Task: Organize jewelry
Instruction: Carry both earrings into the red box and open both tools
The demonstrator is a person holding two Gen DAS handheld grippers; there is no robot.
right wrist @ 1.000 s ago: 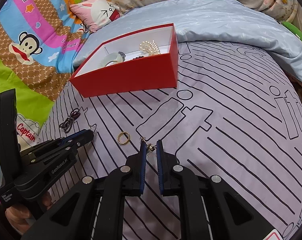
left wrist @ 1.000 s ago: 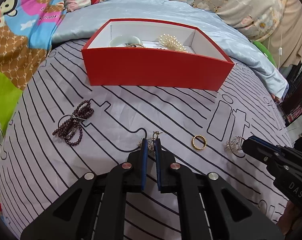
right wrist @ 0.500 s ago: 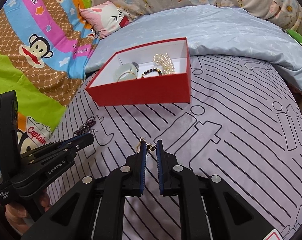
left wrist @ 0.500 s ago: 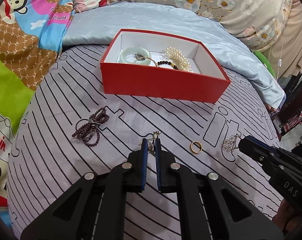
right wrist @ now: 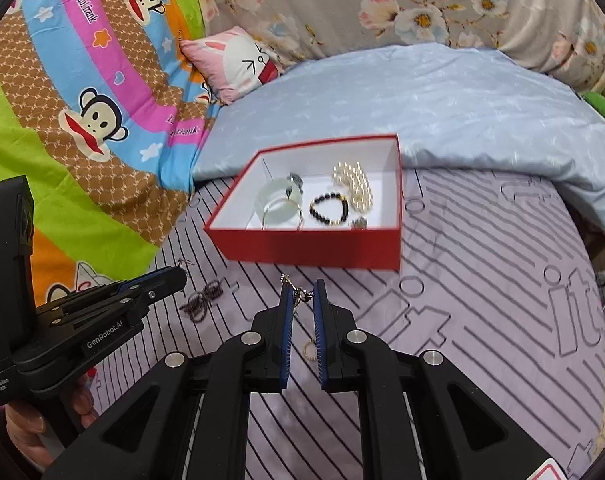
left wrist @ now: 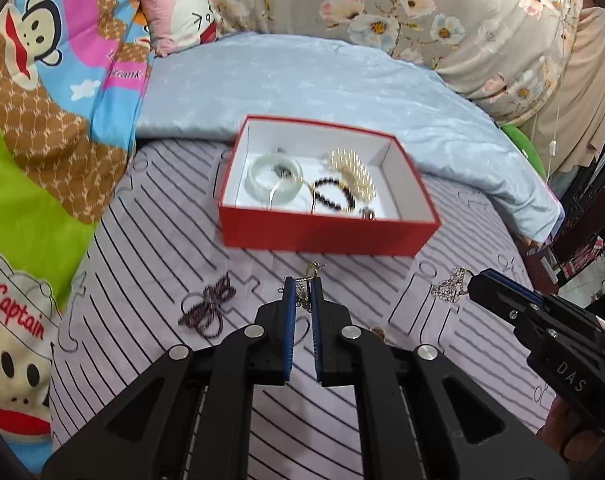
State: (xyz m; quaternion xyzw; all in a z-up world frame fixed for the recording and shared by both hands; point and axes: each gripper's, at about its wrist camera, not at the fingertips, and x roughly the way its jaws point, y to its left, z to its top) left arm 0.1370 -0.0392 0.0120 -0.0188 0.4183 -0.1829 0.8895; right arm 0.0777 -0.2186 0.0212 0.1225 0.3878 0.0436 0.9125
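Observation:
An open red box [left wrist: 326, 236] [right wrist: 310, 248] sits on the striped lilac sheet, holding a pale jade bangle [left wrist: 275, 178], a dark bead bracelet [left wrist: 334, 198] and a pearl piece [left wrist: 352, 172]. My left gripper [left wrist: 302, 292] is shut on a small earring [left wrist: 307, 280], lifted above the sheet in front of the box. My right gripper [right wrist: 300, 296] is shut on a silver earring [right wrist: 296, 292], also seen dangling in the left wrist view [left wrist: 448, 286]. A dark purple bead bracelet [left wrist: 208, 308] [right wrist: 202, 298] and a gold ring [right wrist: 309, 350] lie on the sheet.
A light blue quilt [left wrist: 322, 88] lies behind the box. A colourful monkey-print blanket [left wrist: 42, 100] is on the left, with a pink pillow [left wrist: 178, 12] behind it. The bed edge drops off at the right [left wrist: 542, 240].
Both grippers have risen from the sheet with their earrings and moved toward the box. The box interior now shows more fully. The ring and purple beads stayed in place.

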